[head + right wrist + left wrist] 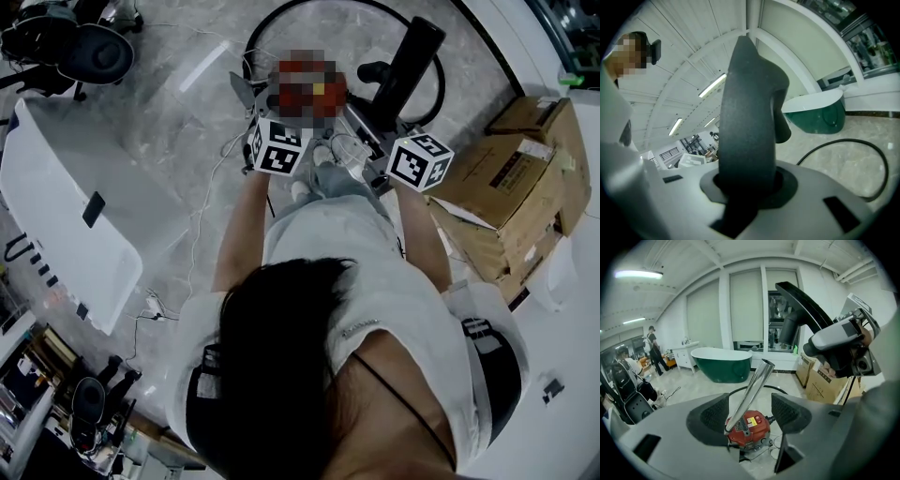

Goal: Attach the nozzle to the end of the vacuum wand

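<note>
A shiny metal wand [751, 392] leans up and to the right from the red vacuum body [751, 430] on the floor. It stands between the jaws of my left gripper [751, 414], which is open; the pads do not press on the tube. My right gripper [747, 187] is shut on the black nozzle [750, 126], which rises steeply out of its jaws. In the left gripper view the nozzle [802, 303] hangs above and right of the wand's open top end. The head view has both grippers, left [262, 108] and right [382, 122], over the vacuum.
A black hose [281, 19] loops on the marble floor around the vacuum. Cardboard boxes [525, 178] are stacked at the right. A white bathtub [66, 216] lies at the left and a green tub [723, 363] stands farther off. People [652, 347] stand far left.
</note>
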